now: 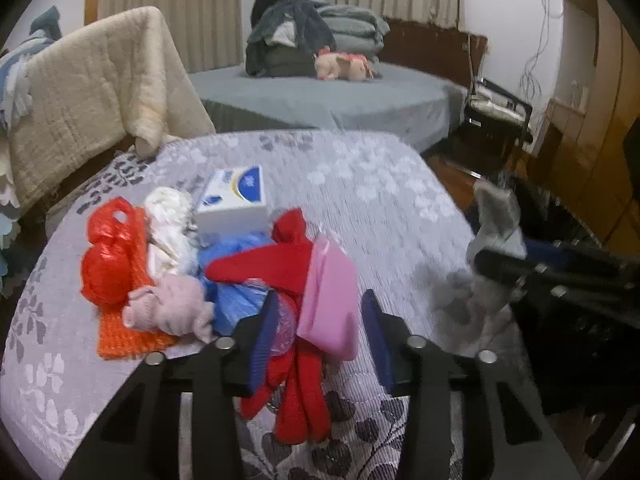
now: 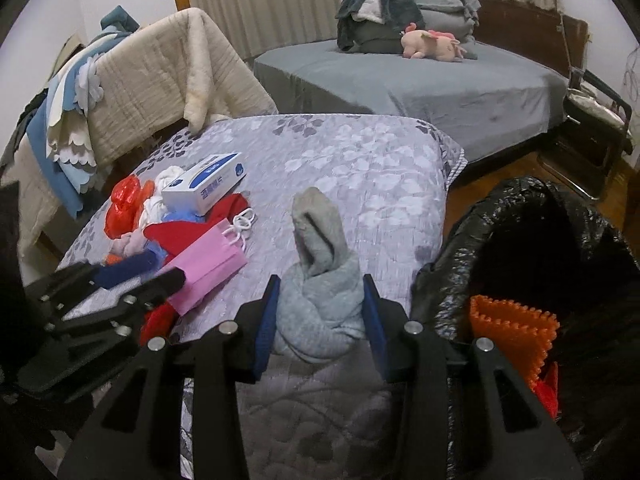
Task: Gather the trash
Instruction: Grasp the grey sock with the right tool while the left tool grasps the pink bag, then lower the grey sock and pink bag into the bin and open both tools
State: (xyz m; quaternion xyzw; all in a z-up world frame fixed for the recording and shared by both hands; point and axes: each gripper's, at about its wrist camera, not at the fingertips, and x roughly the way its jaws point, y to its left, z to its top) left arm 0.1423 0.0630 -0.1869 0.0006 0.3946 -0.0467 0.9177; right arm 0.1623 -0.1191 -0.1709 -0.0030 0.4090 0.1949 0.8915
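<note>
My left gripper is open around a pink mask and a red cloth at the near edge of a pile on the floral mattress. The pile holds a red plastic bag, a white bag, a blue bag, a pale pink sock, an orange knit piece and a tissue box. My right gripper is shut on a grey sock, beside a black trash bag with an orange piece inside.
A chair draped with a cream blanket stands at the left. A grey bed with folded clothes and a pink plush toy lies behind. A black metal chair and wooden floor are at the right.
</note>
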